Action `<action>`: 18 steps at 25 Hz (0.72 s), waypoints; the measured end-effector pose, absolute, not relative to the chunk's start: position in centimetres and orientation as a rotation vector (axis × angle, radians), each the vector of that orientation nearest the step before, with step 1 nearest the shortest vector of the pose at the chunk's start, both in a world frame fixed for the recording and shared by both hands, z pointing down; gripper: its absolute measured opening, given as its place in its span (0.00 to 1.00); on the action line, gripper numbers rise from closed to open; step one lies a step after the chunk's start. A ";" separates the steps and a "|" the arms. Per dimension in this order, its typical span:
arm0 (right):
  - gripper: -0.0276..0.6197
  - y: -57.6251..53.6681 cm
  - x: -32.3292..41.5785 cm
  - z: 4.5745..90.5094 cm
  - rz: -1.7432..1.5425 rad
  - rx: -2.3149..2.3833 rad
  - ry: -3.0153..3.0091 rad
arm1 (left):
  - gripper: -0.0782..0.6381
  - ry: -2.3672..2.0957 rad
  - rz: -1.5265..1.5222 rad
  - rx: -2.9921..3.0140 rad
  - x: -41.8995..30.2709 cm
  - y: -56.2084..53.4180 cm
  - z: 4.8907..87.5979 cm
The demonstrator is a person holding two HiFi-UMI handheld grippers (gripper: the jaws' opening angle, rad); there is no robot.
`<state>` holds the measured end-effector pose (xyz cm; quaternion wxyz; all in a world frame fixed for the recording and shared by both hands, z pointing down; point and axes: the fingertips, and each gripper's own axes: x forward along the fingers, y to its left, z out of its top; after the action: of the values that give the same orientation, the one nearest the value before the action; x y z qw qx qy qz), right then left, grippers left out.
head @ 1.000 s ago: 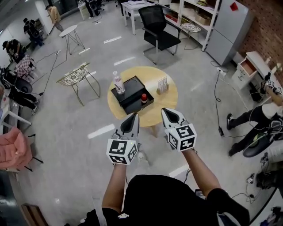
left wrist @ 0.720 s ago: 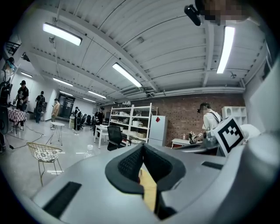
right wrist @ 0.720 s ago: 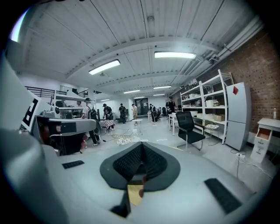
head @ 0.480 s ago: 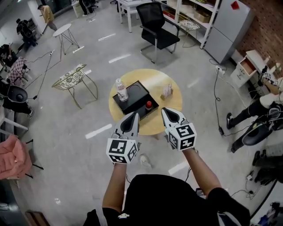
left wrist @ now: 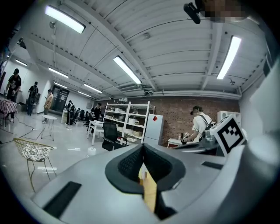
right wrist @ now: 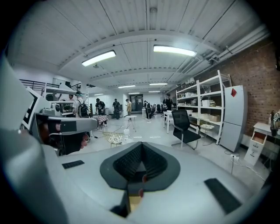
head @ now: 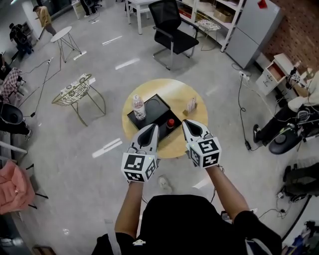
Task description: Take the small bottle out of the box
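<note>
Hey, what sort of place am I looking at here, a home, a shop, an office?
Most likely a shared open-plan office or lab workspace. There is a black office chair on a wide polished floor, and white open shelves stand along a bare brick wall.

You're in a big open office that doubles as a lab. Take the round desk [head: 182, 97] as your mark. Beyond it stand a black office chair [head: 174, 37], open shelves [head: 219, 15] stacked with boxes, and a grey fridge [head: 254, 32] against a brick wall [head: 299, 25]. Left of the desk sit a wire chair [head: 74, 89] and a side table [head: 62, 34] on the bare polished floor [head: 99, 149]. A cable [head: 239, 107] trails across the floor to the desk's right. People [head: 42, 15] work at stations far to the left. Overhead, strip lights [right wrist: 174, 50] run along a ribbed ceiling.
</note>
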<state>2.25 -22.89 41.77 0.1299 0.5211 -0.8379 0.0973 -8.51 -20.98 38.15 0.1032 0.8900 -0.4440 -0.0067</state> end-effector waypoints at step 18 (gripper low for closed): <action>0.05 -27.5 2.9 46.5 0.402 1.520 -2.387 | 0.12 -1.200 0.086 2.593 -7.1 -25.4 42.8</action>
<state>2.94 -27.53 46.47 0.1414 0.5264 -0.8268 0.1392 -7.12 -25.36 42.81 0.1412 0.8980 -0.4157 0.0296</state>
